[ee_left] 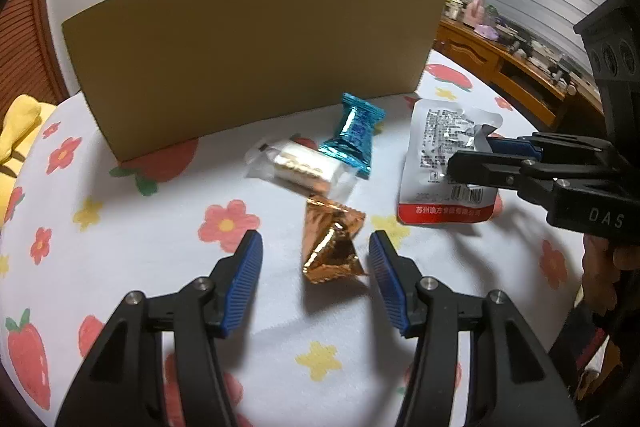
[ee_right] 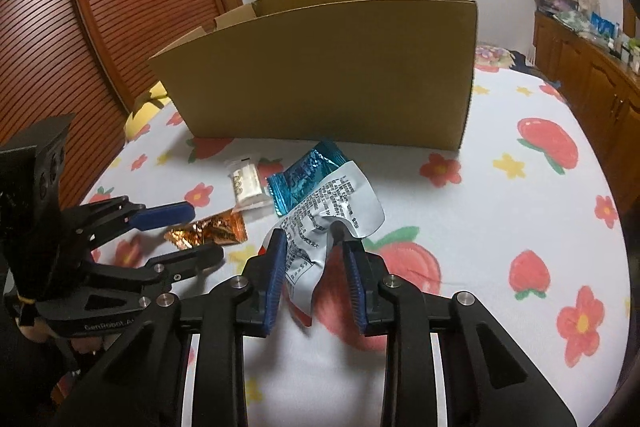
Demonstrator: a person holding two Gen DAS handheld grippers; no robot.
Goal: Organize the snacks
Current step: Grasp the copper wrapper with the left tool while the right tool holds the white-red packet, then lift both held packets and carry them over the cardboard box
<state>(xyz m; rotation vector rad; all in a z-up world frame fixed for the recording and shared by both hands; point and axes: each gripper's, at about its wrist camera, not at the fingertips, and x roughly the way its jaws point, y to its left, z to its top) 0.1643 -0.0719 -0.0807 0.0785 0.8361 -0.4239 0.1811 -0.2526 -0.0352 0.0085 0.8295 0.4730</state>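
Four snacks lie on my flowered sheet (ee_left: 132, 259) in front of the cardboard box (ee_left: 256, 59), which stands upright with its top open. My left gripper (ee_left: 316, 261) has its jaws spread wide on either side of the copper foil packet (ee_left: 332, 247), with a clear gap on the left side and the right pad close by; neither touches it. Just beyond sit the clear-wrapped white bar (ee_left: 300, 167) and the blue foil candy (ee_left: 354, 135), the two touching. My right gripper (ee_right: 314, 259) has its jaws partly closed around the silver pouch (ee_right: 332, 223), which crumples upward between the pads, its printed back facing me. I cannot tell whether the pads press it firmly. In the right wrist view the pouch's far edge overlaps the blue candy.
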